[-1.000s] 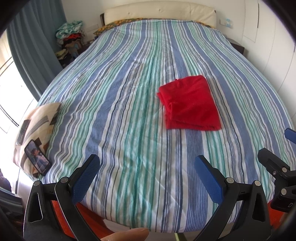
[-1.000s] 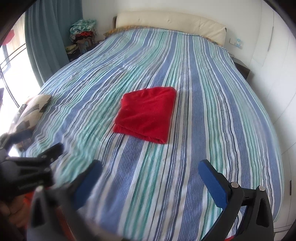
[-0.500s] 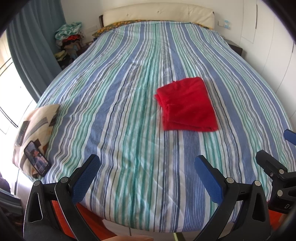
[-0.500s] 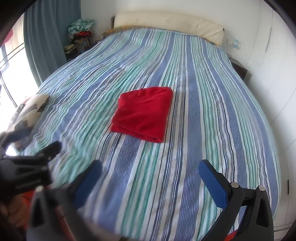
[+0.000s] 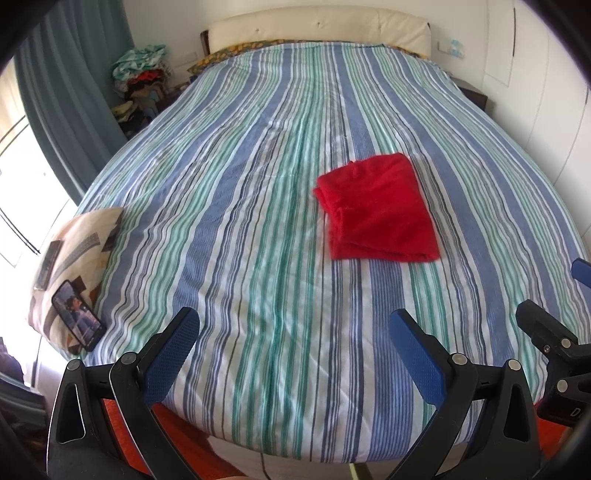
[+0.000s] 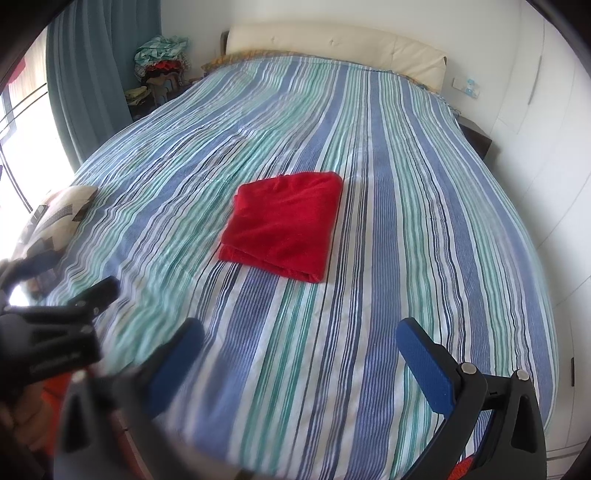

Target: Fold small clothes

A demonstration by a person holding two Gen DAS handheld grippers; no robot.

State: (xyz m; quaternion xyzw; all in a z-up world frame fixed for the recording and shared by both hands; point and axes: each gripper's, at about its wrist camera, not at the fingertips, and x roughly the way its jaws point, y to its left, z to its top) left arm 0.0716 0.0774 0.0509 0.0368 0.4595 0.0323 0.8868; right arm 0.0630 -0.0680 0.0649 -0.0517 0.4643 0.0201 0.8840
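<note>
Bed (image 5: 258, 221) covered by a quilt striped in blue, green and white, seen from its near end in both wrist views, with a cream padded headboard (image 5: 317, 26) at the far end. A red garment (image 5: 380, 210), folded into a compact rectangle with layered edges showing along its near-left side, lies flat on the quilt right of centre in the left wrist view and near mid-bed in the right wrist view (image 6: 282, 225); neither tool touches it. The left tool (image 5: 295, 354) is held over the near edge of the bed, its two blue-padded fingers spread wide apart with nothing between them. The right tool (image 6: 299, 362) is likewise held over the near edge, its fingers spread wide and empty; its left finger is blurred. In the right wrist view part of the left tool appears at the left margin, also blurred, and what may be a hand below it is too indistinct to confirm. A patterned cushion (image 5: 70, 266) rests at the near left edge of the bed, with a phone (image 5: 78, 319) lying on it, screen lit. At the far left, beside a teal curtain (image 5: 70, 110), stands a pile of mixed clothes (image 5: 142, 77). White cabinet doors (image 6: 546, 110) line the right side.
</note>
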